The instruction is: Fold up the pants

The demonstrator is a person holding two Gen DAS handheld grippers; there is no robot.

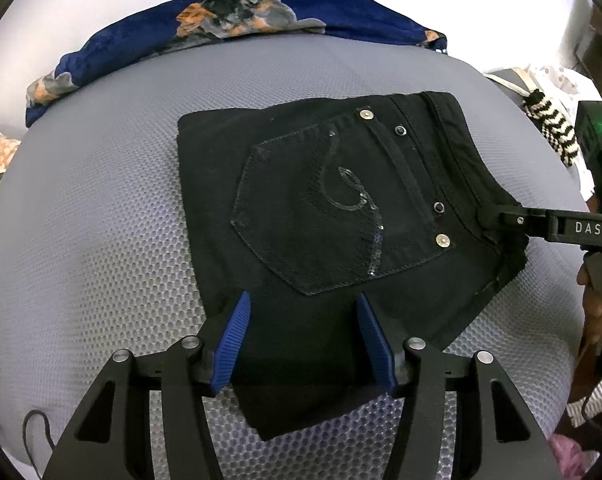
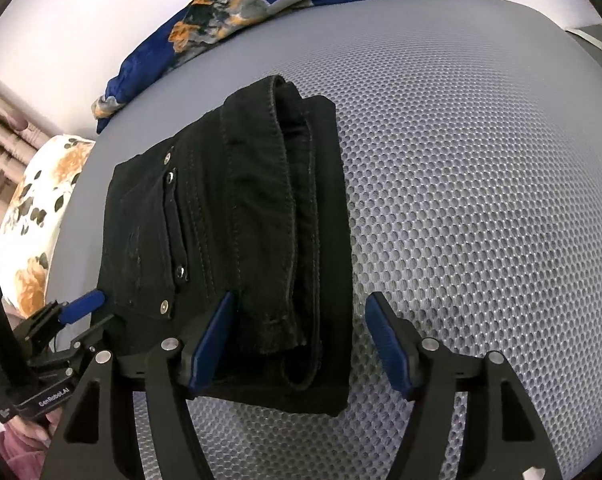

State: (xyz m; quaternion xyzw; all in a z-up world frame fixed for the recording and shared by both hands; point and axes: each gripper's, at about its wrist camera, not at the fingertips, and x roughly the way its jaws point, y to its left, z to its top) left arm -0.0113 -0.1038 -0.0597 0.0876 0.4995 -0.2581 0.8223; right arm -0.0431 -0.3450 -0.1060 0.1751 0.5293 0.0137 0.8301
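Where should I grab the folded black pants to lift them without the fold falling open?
Grip the folded black pants at the stacked waistband edge, coming in level from the right side. All layers lie together there, so one pinch catches them.

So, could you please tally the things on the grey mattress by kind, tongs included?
Folded black pants: 1
Blue floral blanket: 1
Tongs: 2, the left tongs and the right tongs, both open
Total: 4

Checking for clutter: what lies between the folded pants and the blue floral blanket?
Only bare grey mesh mattress separates the black pants from the blanket, seen in both wrist views.
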